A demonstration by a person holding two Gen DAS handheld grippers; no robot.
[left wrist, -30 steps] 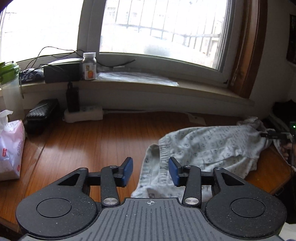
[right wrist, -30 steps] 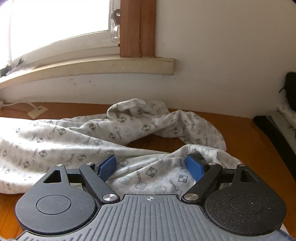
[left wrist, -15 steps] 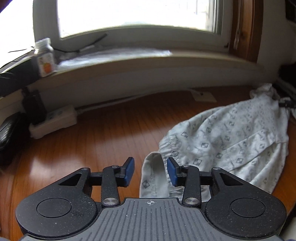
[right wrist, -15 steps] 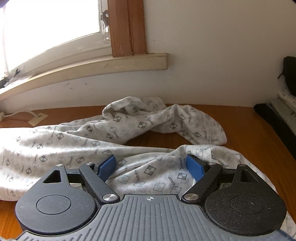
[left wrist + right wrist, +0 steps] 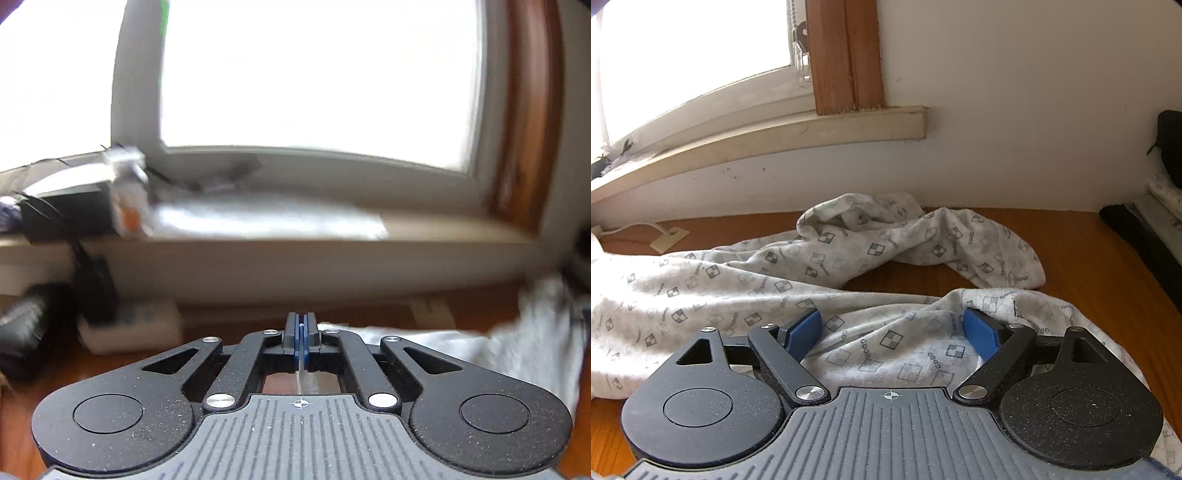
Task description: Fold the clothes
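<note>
The left gripper (image 5: 301,341) is seen pressed together, a thin edge of the patterned garment (image 5: 746,280) pinched between its 2 pads. The right gripper (image 5: 892,328) is held spread, cloth lying between its fingers on the wooden table (image 5: 1089,258).

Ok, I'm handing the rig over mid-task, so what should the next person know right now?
Left tongs: just closed, shut on a thin edge of the patterned garment; that view is blurred.
Right tongs: open, poised over the cloth near its rumpled end, gripping nothing.
The garment lies crumpled on the wooden table below the windowsill.
Done: one edge gripped. Left: take hold with the right, spread it flat, fold it.
</note>
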